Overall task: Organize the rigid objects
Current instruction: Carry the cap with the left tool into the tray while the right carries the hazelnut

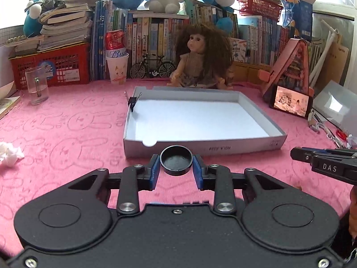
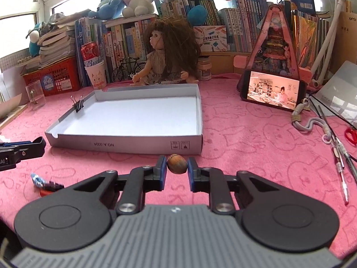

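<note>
**K:** Tongs status: left gripper [image 1: 176,171] is pinching a black round cap [image 1: 176,160], open side up, blue pads [image 1: 155,172] tight on both flanks. Right gripper [image 2: 177,171] is pinching a small brown nut-like ball [image 2: 176,163], pads pressed on either side.

**M:** Where are they relative to the box?

**K:** Both sit just in front of the near wall of the shallow grey cardboard tray [image 1: 223,148]. Neither held item is inside it. Cap and ball look clear of the pink cloth [image 1: 67,134], but I can't tell how high.

**M:** Tray contents?

**K:** White floor is bare. One black binder clip [image 2: 78,105] is clamped on its left wall, handles up.

**M:** Anything loose nearby?

**K:** Small blue-and-black brick piece [image 2: 44,183] lies on the cloth, near the right gripper's left side. Crumpled white tissue [image 1: 10,153] at far left. Pens [image 2: 341,167] and red scissors [image 2: 351,135] at far right, well apart from the tray.

**M:** Background?

**K:** Doll [image 1: 200,60] seated just behind the tray's back wall. Phone [image 2: 273,92] propped to the right, screen lit. Clear glass [image 1: 36,84] and a red can stacked in a paper cup [image 1: 117,67] to the left, books behind.
</note>
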Demonstrator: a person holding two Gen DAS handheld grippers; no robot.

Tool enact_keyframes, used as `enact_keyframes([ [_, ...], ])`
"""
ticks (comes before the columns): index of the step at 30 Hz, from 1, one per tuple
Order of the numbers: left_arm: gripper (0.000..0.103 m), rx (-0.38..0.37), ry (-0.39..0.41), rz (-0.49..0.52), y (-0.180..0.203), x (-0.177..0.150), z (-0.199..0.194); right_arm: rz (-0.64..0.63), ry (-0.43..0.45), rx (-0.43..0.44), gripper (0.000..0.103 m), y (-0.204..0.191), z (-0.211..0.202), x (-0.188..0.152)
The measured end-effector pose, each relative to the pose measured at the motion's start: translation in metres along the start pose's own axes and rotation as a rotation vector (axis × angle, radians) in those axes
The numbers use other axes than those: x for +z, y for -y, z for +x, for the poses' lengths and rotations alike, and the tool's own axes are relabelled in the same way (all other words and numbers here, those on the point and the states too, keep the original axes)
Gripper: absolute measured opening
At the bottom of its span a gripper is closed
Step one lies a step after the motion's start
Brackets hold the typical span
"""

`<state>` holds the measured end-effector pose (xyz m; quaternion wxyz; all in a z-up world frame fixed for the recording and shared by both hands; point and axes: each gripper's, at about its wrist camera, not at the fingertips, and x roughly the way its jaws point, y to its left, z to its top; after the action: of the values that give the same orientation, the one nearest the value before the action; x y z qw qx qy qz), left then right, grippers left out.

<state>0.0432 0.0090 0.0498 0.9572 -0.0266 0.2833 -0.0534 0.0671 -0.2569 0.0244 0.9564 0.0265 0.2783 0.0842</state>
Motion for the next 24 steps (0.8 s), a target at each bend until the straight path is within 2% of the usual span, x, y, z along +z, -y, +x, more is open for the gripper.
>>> enact_keyframes([
  [12, 0.030, -0.039, -0.017, -0.009, 0.016, 0.039, 0.048, 0.042, 0.022, 0.068, 0.024, -0.001, 0.033, 0.038],
  [24, 0.030, -0.018, -0.100, -0.028, 0.022, 0.055, 0.115, 0.072, -0.062, 0.105, 0.024, -0.006, 0.081, 0.051],
])
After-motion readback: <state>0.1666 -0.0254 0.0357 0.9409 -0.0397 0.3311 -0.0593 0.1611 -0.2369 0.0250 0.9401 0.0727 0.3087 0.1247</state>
